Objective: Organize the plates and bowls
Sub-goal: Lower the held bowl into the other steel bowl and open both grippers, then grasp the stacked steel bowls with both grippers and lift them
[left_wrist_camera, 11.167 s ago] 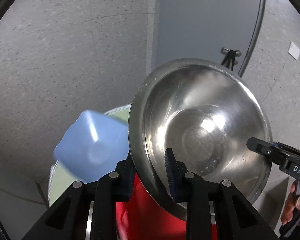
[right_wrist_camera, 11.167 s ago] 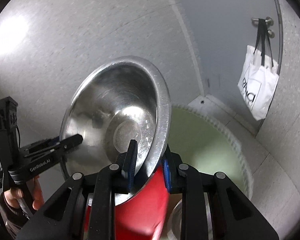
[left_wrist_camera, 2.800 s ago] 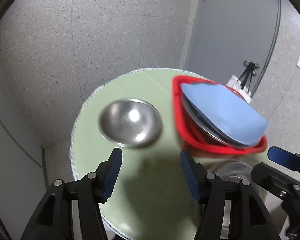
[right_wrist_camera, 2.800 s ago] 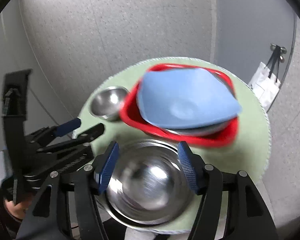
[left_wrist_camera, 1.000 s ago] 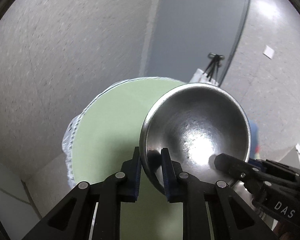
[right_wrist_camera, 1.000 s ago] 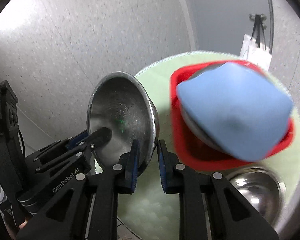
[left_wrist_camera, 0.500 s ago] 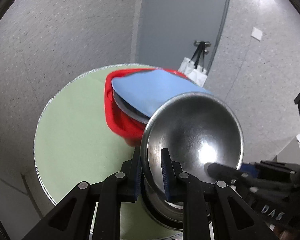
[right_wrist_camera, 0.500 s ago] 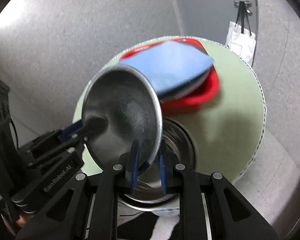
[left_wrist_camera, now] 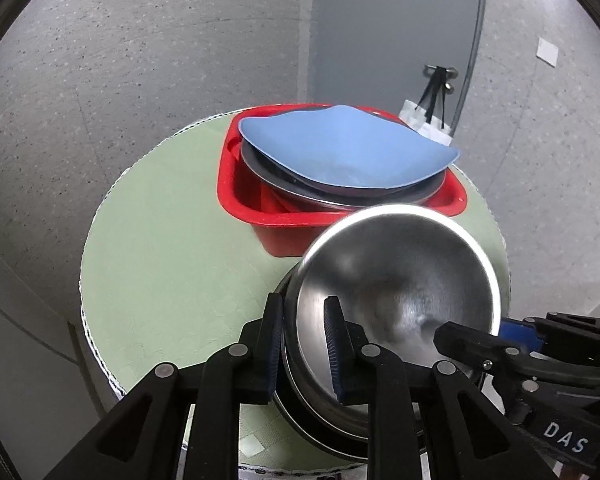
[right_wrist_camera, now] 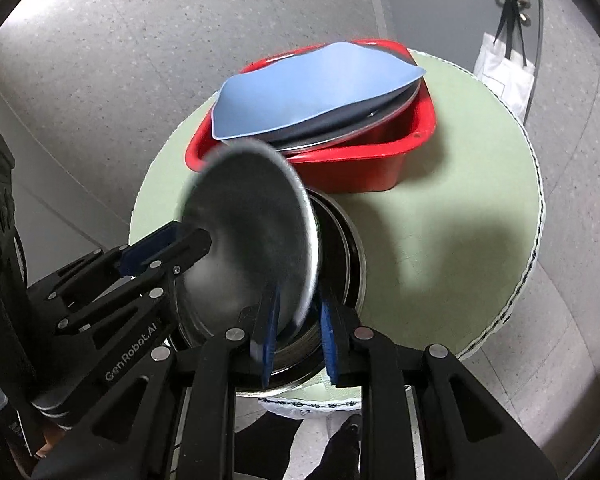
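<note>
While both grippers straddle opposite rims of the small steel bowl (left_wrist_camera: 396,300), the left gripper (left_wrist_camera: 302,344) stands narrow and the right gripper (right_wrist_camera: 296,332) is opening, rim between its pads. The small steel bowl sits tilted inside the large steel bowl (right_wrist_camera: 340,264) on the green table (left_wrist_camera: 172,248). Just behind it, the red tub (left_wrist_camera: 260,216) holds steel plates (left_wrist_camera: 300,188) topped by a blue dish (left_wrist_camera: 340,152).
</note>
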Demonstrator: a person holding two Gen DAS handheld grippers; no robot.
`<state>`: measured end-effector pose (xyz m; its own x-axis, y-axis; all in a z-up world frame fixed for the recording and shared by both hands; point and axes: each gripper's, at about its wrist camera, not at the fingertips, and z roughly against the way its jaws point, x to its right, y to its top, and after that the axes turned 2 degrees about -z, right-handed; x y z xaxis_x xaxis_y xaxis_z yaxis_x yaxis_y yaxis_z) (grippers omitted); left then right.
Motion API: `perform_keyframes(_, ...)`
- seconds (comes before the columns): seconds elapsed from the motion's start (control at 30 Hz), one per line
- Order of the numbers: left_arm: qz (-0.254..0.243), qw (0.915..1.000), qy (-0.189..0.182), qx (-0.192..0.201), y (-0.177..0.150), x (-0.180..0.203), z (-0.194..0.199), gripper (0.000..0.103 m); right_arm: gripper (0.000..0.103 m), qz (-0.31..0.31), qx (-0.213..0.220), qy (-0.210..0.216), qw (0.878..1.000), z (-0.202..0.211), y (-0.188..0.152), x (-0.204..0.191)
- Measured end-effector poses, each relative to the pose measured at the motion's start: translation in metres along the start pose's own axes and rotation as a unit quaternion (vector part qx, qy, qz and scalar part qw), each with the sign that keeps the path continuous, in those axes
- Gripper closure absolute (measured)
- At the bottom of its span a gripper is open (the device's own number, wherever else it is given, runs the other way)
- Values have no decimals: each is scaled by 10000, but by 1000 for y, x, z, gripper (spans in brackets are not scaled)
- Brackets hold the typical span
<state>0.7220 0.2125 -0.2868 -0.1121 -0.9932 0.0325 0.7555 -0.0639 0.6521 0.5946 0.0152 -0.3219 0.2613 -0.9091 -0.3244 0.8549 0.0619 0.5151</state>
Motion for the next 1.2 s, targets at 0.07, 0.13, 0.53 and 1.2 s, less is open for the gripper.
perform_keyframes(0.07,-3,10000,3,40,-1,-3,6,85,79,36,29,13,10000,3,-2,0)
perform_keyframes(0.13,5,10000,9,62,-2,-5,9,83,78,39,62,45,10000,8,-3,0)
perform_keyframes(0.53,421,9990,147,24,-7,-24,2,35,42,-248,354,-110,9990,22,-4,23)
perform_keyframes(1.2,561,9966,-420,-443,1,-24,-46,64,61,-692,-367,346,9963,-29,-12,32)
